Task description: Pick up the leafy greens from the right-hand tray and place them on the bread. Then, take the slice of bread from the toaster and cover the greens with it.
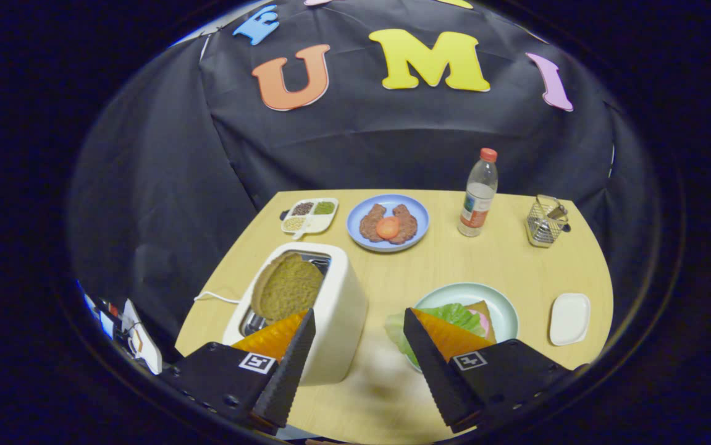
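My gripper (359, 322) is open above the wooden table (429, 266), with nothing between its fingers. Behind the left finger stands a cream toaster (336, 309) with a brown slice of bread (287, 284) sticking up out of its slot. Behind the right finger lies a pale green plate (503, 309). On it the leafy greens (454, 315) lie over a pink slice and a piece of bread (483, 309). The right finger hides part of the greens and the plate.
At the back of the table lie a blue plate (414, 210) with meat patties and a tomato slice, a divided tray (310, 215) of seeds, a water bottle (477, 194) and a wire basket (545, 221). A small white dish (569, 318) sits right of the green plate.
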A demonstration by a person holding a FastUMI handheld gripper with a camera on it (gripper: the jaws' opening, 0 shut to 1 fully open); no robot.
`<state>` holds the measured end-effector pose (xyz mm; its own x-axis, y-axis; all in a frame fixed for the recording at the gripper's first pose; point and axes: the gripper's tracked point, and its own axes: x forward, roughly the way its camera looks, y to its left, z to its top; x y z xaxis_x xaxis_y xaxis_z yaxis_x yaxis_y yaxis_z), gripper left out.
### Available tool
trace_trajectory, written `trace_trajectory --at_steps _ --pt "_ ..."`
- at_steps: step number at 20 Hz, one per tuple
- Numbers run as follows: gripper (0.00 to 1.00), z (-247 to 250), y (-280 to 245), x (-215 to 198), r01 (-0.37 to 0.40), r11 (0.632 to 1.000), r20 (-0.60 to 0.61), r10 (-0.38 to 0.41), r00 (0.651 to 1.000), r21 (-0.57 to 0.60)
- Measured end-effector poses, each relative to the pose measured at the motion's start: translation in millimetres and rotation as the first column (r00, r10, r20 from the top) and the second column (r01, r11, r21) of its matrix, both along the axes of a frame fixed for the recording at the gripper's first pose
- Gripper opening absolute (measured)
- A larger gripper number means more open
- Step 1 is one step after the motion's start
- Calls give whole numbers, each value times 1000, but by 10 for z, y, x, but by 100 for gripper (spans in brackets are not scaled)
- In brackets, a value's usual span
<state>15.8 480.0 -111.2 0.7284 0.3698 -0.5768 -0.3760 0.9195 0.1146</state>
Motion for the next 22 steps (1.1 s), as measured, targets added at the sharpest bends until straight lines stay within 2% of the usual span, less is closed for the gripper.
trace_trajectory --at_steps 6,9,11,16,17,18,19,20,22 --pt "88 110 527 -72 -45 999 16 45 999 2" --pt "86 12 698 32 -19 999 3 20 1000 -40" --pt "77 -108 737 130 27 997 -31 -29 999 -72" --pt "40 -339 719 154 125 988 -177 -141 974 -95" --pt "36 -330 670 158 143 984 -183 -160 970 -104" --pt "16 -291 647 156 150 984 -186 -167 968 -101" --pt "17 -236 655 147 143 986 -182 -157 971 -90" --pt "11 -179 634 134 138 986 -172 -152 973 -93" --pt "11 -3 614 111 131 988 -140 -141 980 -78"
